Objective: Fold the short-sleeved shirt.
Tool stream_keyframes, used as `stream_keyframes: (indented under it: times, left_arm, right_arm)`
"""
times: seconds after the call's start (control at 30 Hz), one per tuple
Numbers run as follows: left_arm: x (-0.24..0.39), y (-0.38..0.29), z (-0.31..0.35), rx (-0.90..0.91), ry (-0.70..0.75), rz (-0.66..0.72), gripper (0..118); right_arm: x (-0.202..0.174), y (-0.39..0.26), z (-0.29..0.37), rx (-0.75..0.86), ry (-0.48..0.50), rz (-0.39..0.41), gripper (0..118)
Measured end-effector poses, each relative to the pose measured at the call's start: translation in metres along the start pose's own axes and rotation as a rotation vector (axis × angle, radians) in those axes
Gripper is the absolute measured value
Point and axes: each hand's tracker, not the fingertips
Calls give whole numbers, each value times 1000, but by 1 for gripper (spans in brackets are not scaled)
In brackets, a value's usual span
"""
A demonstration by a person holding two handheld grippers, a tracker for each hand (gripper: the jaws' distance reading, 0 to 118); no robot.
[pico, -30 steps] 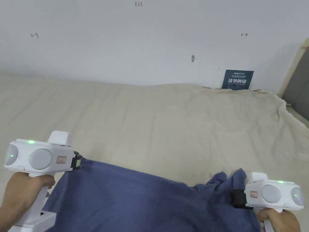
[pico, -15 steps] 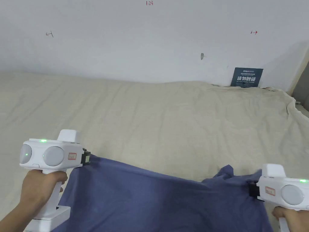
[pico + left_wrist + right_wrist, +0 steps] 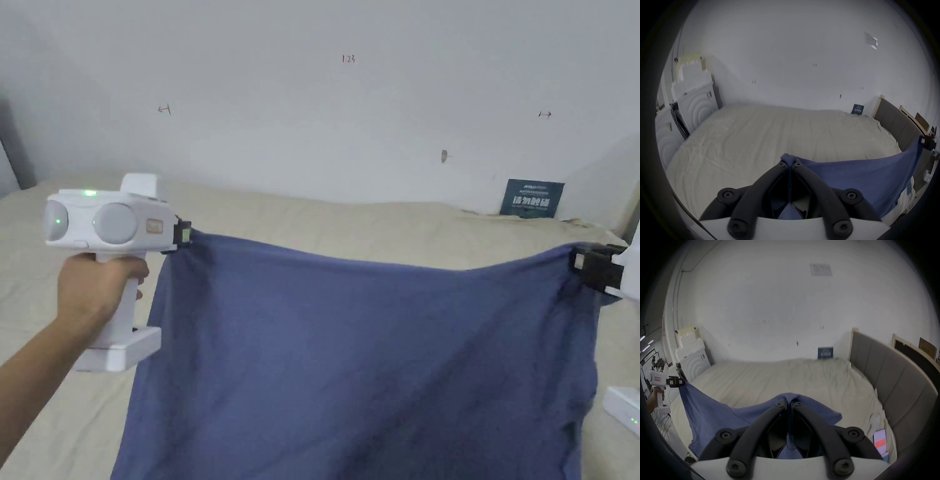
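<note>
Between my left gripper's (image 3: 790,164) closed jaws sits a pinch of blue cloth: one top corner of the short-sleeved shirt (image 3: 369,369), bunched into a small knob just past the tips. My right gripper (image 3: 788,402) is likewise clamped on the opposite top corner, cloth pressed flat between both jaws and spilling over them.

Change noted against half a second ago: both grippers have come up and moved apart. Then the shirt lay slack across the bed (image 3: 387,225) with a rumpled heap near the right jaws; now its upper edge runs as one shallow, nearly taut line from left to right, and the body hangs below it as a mostly smooth sheet, clear of the bed at the top. Its lower part runs out of the head view, so I cannot tell whether the hem touches anything.

Judgement: this is the spread-and-shake-out step, before any fold. With the cloth opened, the next move should be to lay it flat on the bed toward the far side, keeping the edge tension even.

Risk: the left pinch is small; a hard tug could pull it free.

Surroundings: a white wall (image 3: 312,125) on the far side, a small dark sign (image 3: 531,198) at far right, a padded headboard (image 3: 891,369) to the right.
</note>
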Motion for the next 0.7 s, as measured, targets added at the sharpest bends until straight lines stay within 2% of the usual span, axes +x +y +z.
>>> stream_keyframes:
  times: [0.4,0.6,0.7]
  left_arm:
    - [13,151,51,249,48,-29,0]
    - [18,188,53,302,68,-30,0]
    - [23,195,48,313,70,-32,0]
  right_arm:
    - [-10,149,18,281,-1,53,1]
    - [-8,195,7,338,-21,117,1]
    - [-7,203,-5,352,-24,102,1]
